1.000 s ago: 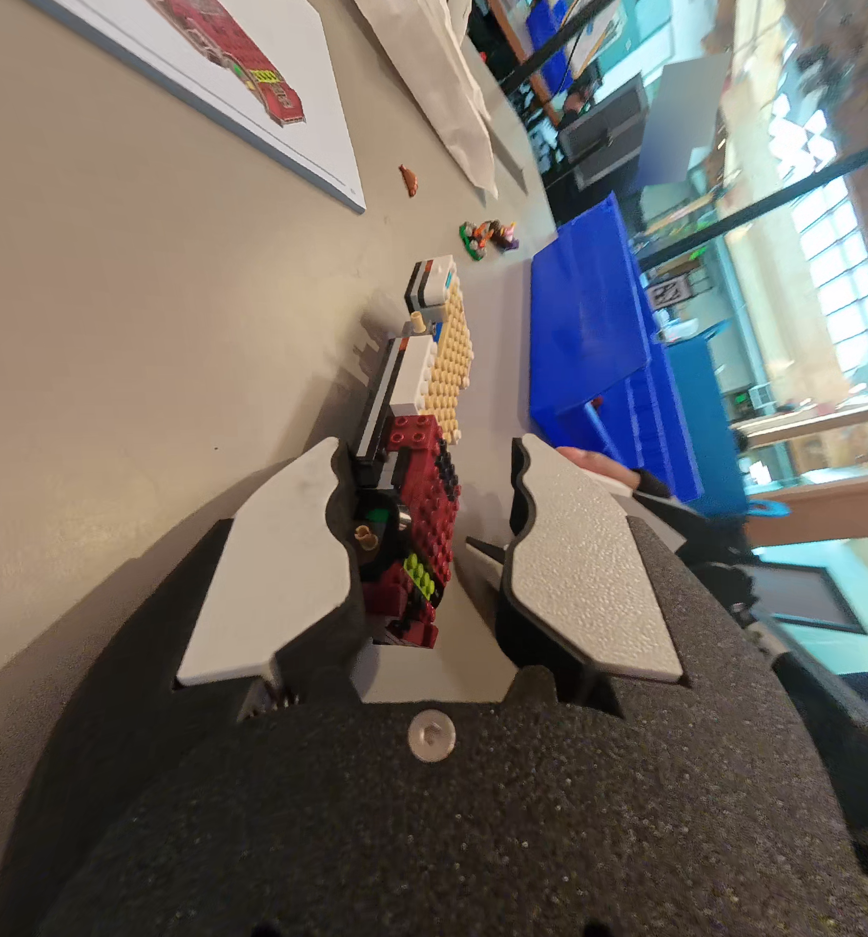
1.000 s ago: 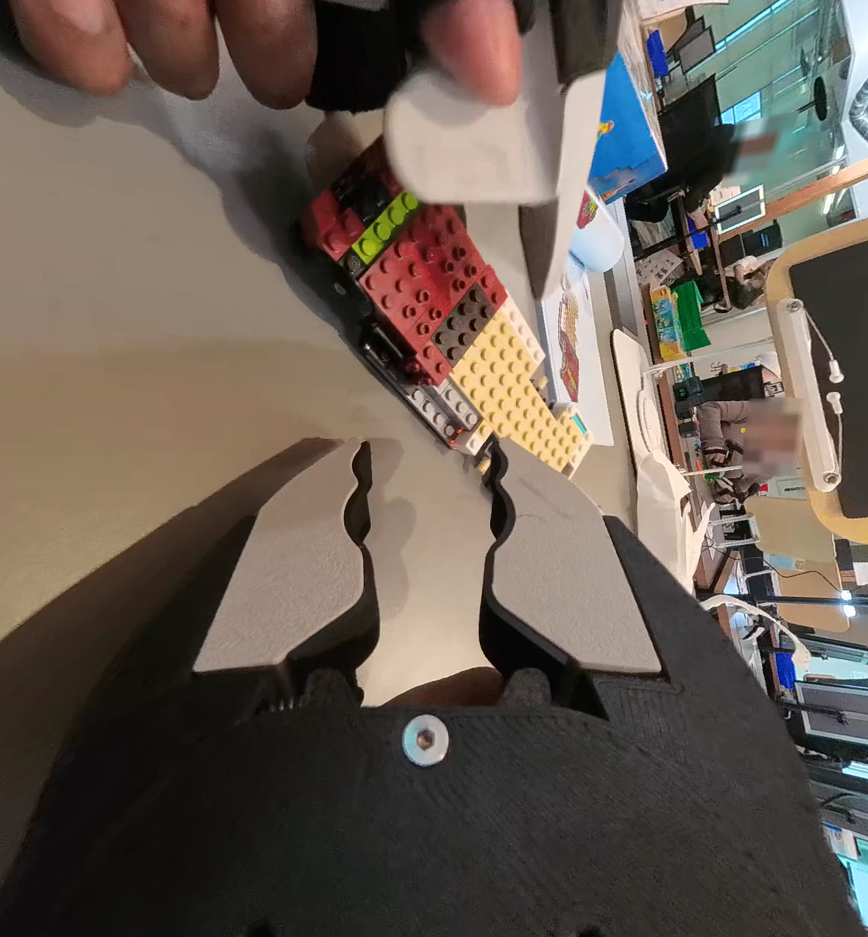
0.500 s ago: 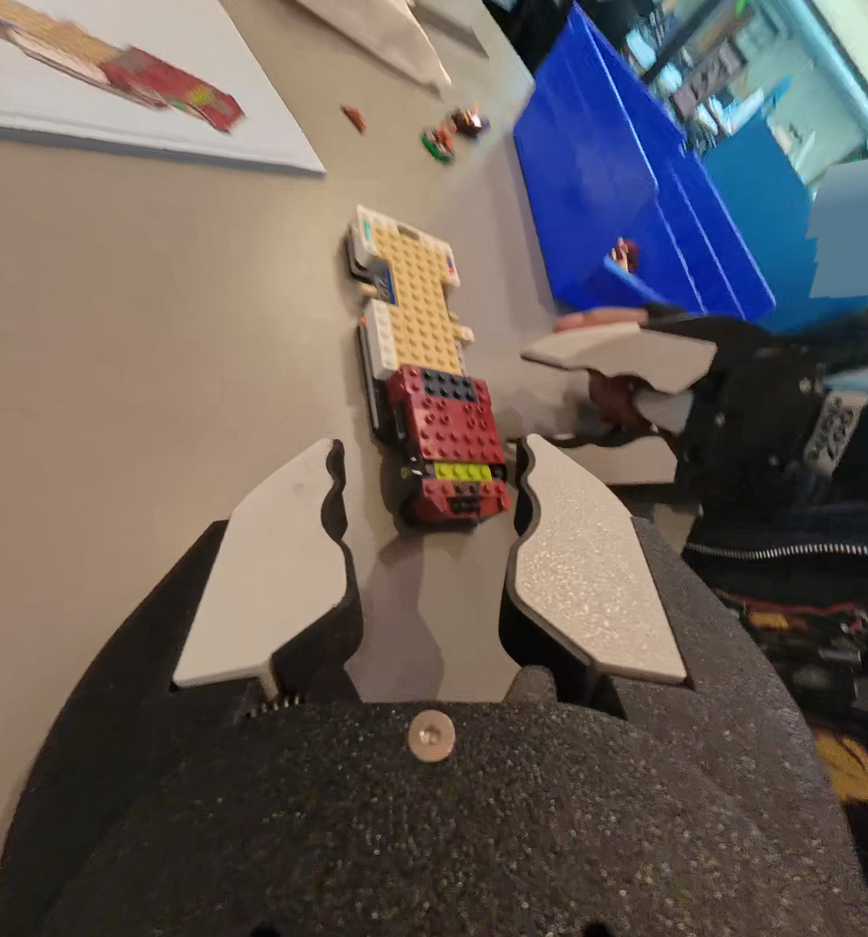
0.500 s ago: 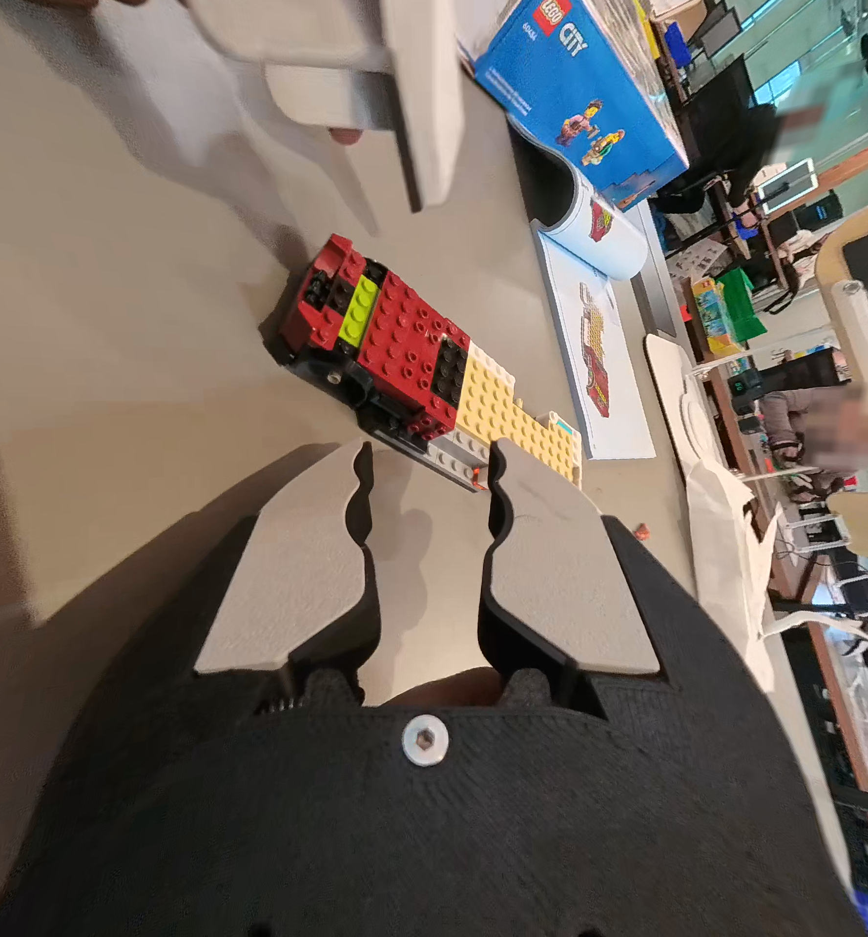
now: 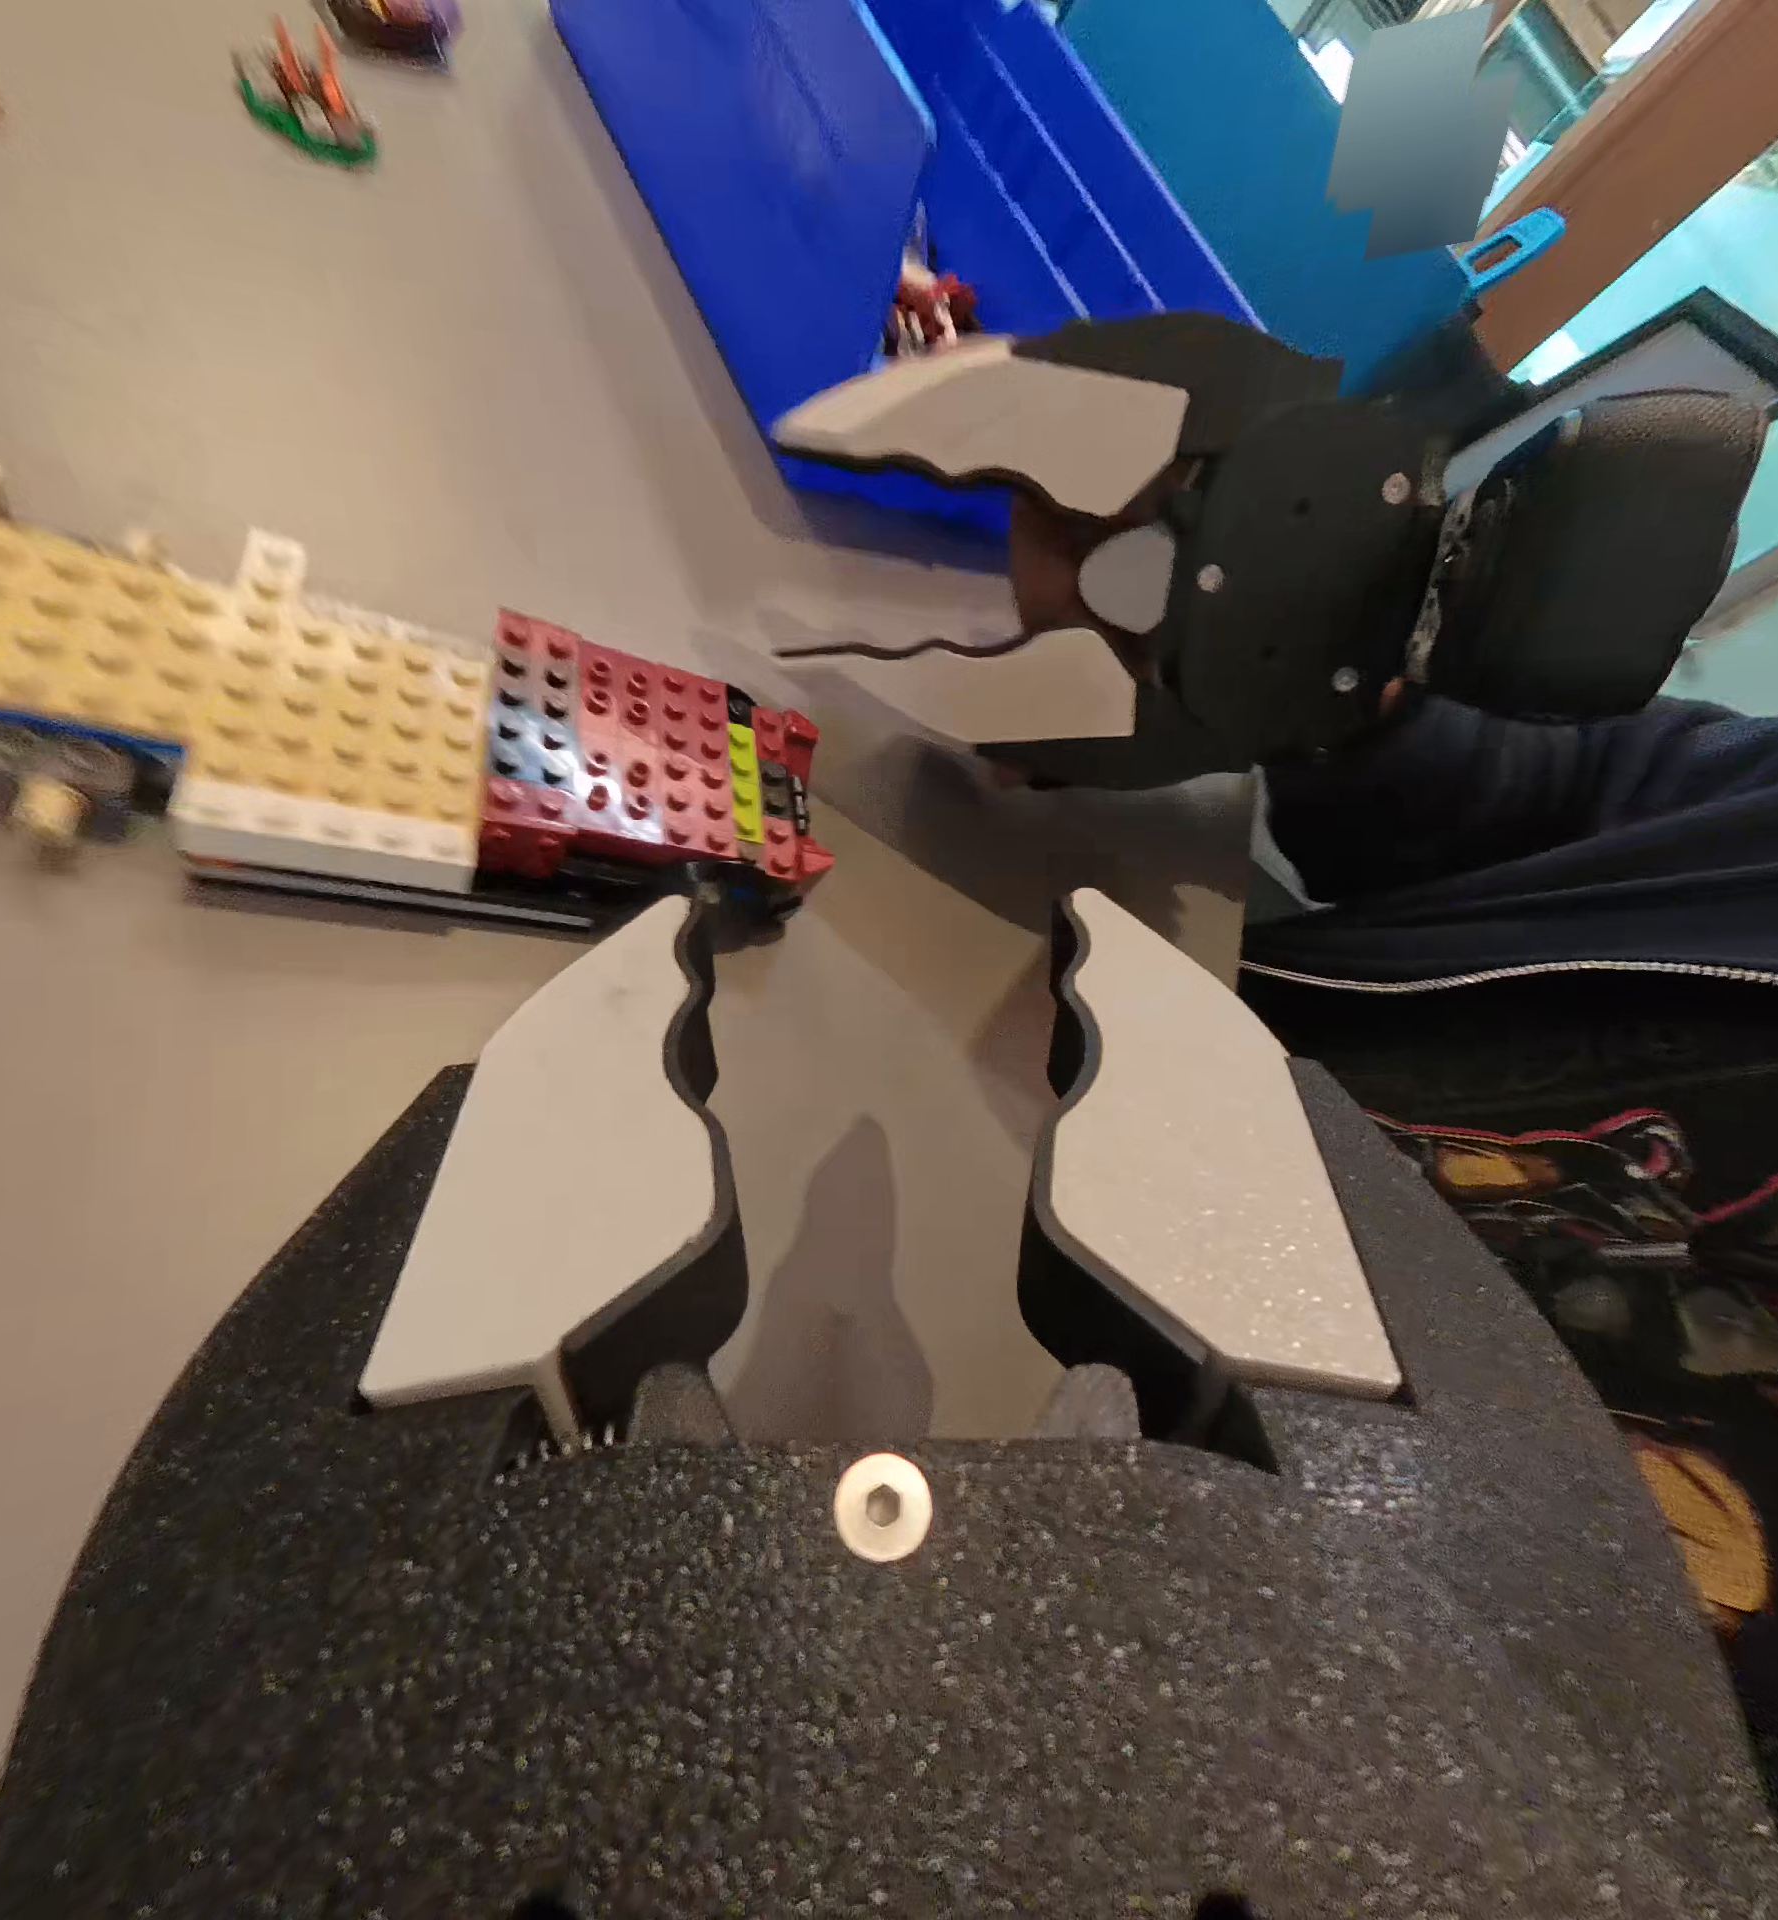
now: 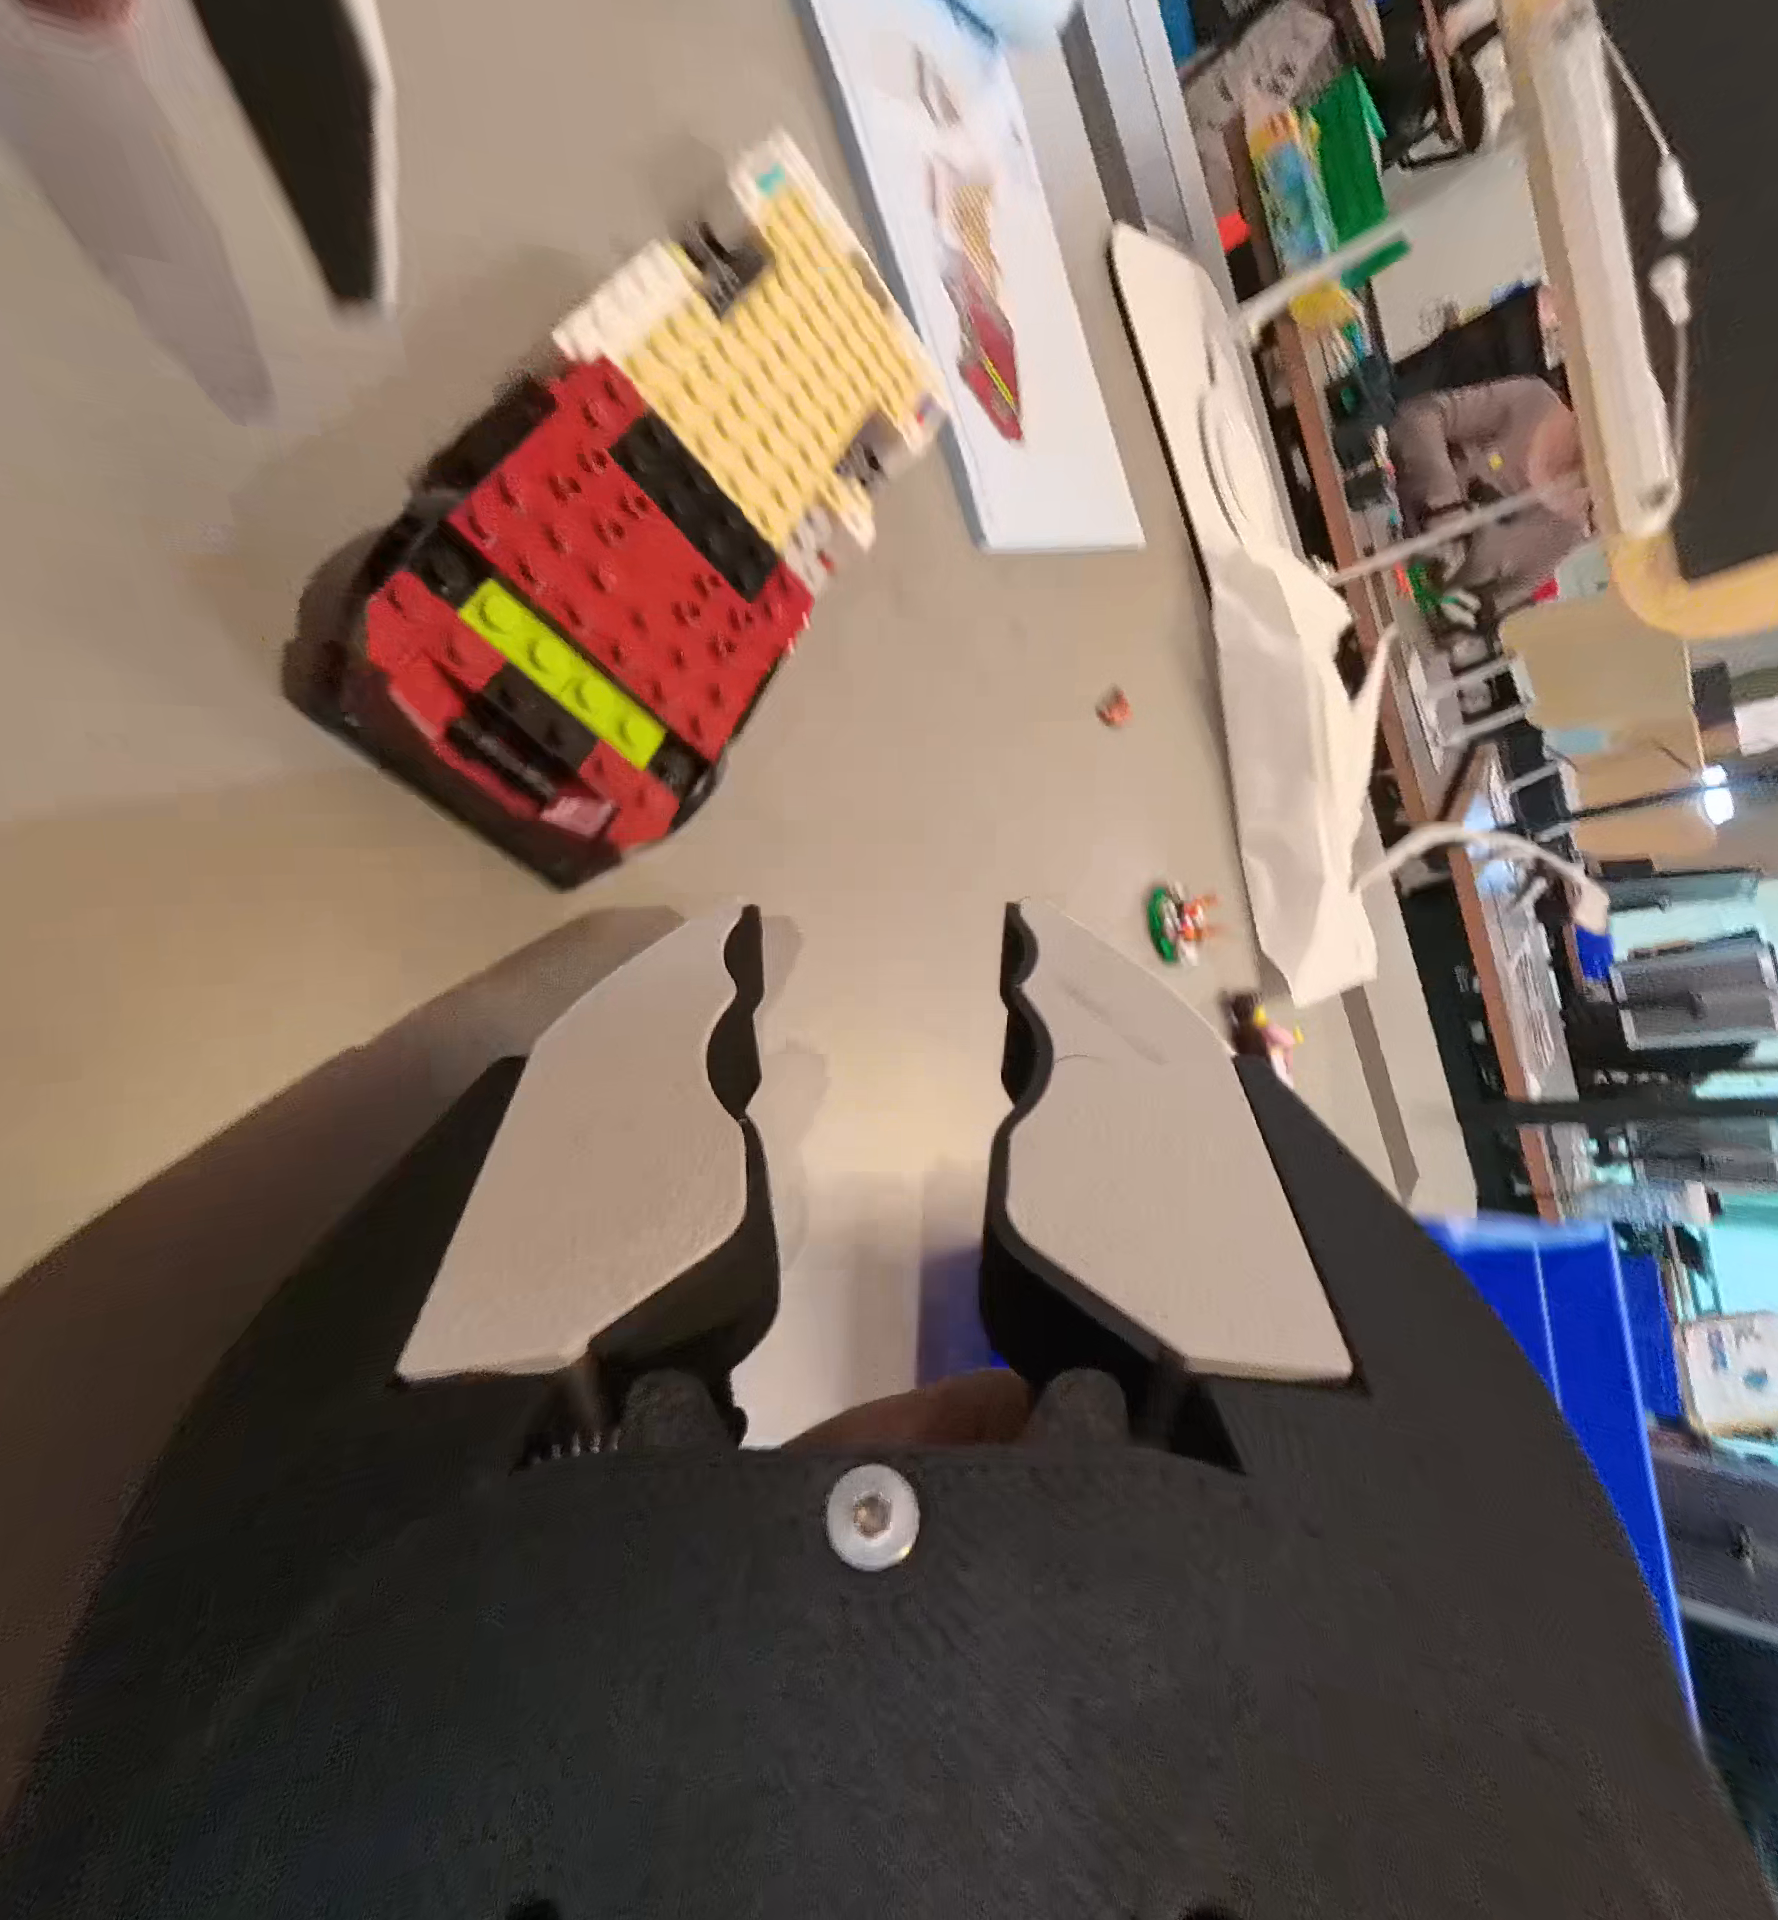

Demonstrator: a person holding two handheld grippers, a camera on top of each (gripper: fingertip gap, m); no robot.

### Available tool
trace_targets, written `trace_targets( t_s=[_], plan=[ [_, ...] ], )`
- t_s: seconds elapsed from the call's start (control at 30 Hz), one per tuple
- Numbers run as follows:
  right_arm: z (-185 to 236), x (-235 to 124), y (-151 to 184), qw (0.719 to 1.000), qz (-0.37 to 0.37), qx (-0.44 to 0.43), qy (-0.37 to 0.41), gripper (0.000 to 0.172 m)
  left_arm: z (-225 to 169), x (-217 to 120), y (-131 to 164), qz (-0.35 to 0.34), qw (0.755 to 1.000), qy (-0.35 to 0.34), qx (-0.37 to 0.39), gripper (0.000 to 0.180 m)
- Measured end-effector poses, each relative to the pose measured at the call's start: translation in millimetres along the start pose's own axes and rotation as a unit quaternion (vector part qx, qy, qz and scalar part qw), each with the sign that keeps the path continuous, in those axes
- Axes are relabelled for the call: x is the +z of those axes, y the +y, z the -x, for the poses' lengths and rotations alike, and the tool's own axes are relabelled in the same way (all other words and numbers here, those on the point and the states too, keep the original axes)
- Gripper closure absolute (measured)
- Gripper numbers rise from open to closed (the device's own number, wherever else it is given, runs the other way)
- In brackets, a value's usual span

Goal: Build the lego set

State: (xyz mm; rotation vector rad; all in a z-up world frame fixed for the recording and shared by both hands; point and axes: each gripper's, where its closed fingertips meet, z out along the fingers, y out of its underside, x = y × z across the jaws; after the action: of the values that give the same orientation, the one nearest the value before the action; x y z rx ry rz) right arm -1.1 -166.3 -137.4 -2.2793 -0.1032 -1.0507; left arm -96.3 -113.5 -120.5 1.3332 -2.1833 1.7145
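Left gripper (image 5: 880, 914) — jaws apart, nothing held, just beside red end of brick vehicle (image 5: 646, 764). Right gripper (image 6: 880, 920) — jaws apart, nothing held, near same vehicle on grey table (image 6: 85, 883); blue bin (image 5: 760, 187) beyond.

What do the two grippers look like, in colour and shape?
Each gripper, left and right, has a black, grainy body with one silver screw. Its two flat light grey fingers have wavy black inner edges. The person wears a dark zipped jacket.

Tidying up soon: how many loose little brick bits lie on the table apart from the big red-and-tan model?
3: a brown bit, a green-based cluster, and a small figure beside the right gripper's finger. Others may be hidden.
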Motion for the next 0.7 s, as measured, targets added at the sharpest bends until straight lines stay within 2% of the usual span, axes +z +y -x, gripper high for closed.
trace_targets(
  t_s=[0.13, 0.23, 0.33, 0.43, 0.53, 0.63, 0.7],
  plan=[
    [3, -25, 10, 1.000, -0.024, 0.011, -0.008, 0.128, 20, -28, -34, -0.079, 0.992, -0.065, 0.074, 0.117],
    [19, -31, -4, 0.996, -0.070, 0.015, -0.044, 0.128, 39, -49, -62, -0.119, 0.981, -0.110, 0.110, 0.114],
    [37, -31, -26, 0.990, -0.111, 0.015, -0.084, 0.129, 63, -62, -89, -0.128, 0.970, -0.154, 0.136, 0.105],
    [57, -31, -51, 0.980, -0.151, -0.002, -0.131, 0.129, 87, -63, -116, -0.109, 0.960, -0.182, 0.181, 0.098],
    [79, -41, -73, 0.957, -0.205, -0.032, -0.203, 0.128, 117, -51, -140, -0.061, 0.953, -0.192, 0.226, 0.092],
    [90, -53, -81, 0.926, -0.254, -0.045, -0.276, 0.129, 144, -29, -158, -0.007, 0.954, -0.159, 0.253, 0.093],
    [79, -47, -78, 0.924, -0.251, -0.019, -0.287, 0.129, 159, -10, -169, 0.010, 0.959, -0.133, 0.251, 0.094]
  ],
)
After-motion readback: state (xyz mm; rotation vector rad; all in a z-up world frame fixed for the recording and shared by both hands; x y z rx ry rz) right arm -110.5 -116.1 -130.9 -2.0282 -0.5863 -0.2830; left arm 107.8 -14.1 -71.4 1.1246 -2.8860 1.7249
